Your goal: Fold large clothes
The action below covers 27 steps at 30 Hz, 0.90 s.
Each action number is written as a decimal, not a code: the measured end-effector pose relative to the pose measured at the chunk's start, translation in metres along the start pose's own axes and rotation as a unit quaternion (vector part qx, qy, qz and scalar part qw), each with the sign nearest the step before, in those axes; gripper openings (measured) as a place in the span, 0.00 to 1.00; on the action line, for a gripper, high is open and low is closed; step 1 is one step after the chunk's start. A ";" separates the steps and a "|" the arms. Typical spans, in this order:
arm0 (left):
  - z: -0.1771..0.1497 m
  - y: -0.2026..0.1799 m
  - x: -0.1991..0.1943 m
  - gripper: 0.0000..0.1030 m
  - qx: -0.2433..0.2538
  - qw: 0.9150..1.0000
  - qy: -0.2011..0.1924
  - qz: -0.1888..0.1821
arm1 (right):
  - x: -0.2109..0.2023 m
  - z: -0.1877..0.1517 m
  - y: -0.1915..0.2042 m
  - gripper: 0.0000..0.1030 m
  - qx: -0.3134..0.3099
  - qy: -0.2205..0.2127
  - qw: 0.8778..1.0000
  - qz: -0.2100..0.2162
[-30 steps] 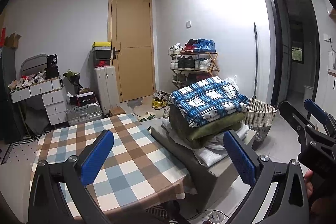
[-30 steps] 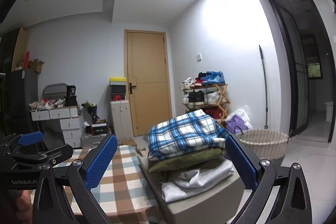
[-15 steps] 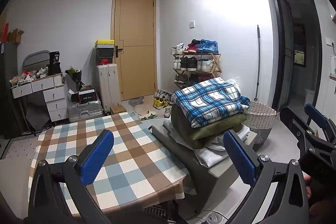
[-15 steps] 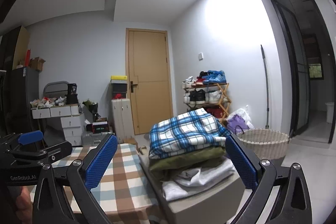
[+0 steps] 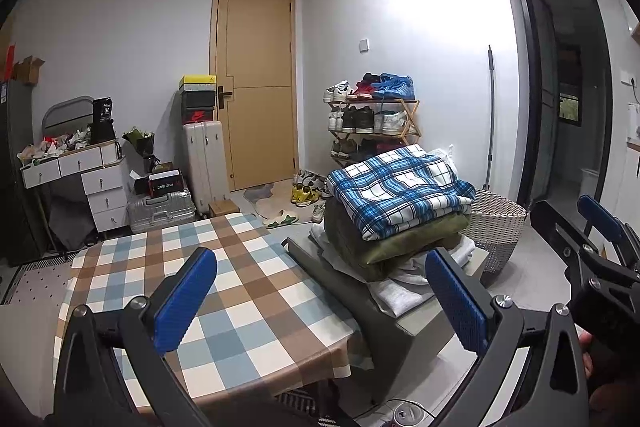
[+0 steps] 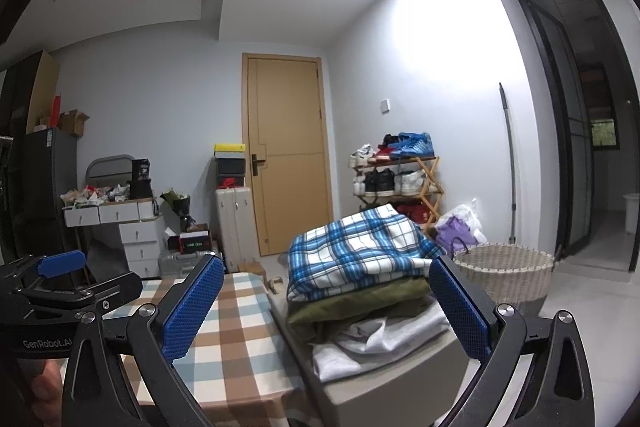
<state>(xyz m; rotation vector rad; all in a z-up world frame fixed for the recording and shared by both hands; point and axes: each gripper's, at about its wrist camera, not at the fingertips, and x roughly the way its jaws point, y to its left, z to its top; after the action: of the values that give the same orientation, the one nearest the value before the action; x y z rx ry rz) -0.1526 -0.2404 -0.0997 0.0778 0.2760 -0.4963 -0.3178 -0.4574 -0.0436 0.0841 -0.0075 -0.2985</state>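
Note:
A pile of folded clothes sits on a grey stool to the right of the checked table. On top lies a blue and white plaid garment, under it an olive green one, then white and grey ones. My left gripper is open and holds nothing, hovering over the table's near right corner. My right gripper is open and holds nothing, level with the pile. Each gripper shows at the edge of the other's view.
A woven basket stands on the floor right of the stool. Further back are a shoe rack, a wooden door, suitcases and white drawers. A dark doorway opens on the right.
Both views have drifted slightly: the pile and table sit a little higher and closer in the left view. Both grippers stay open and hold nothing.

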 end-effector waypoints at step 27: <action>-0.003 0.002 0.001 0.99 0.002 1.000 0.009 -0.002 | -0.002 0.001 -0.003 1.00 -0.011 -0.003 1.000 0.002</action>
<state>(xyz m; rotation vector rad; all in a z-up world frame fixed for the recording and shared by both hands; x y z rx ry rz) -0.1516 -0.2390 -0.1025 0.0860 0.2926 -0.5009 -0.3204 -0.4596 -0.0424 0.0615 -0.0111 -0.2957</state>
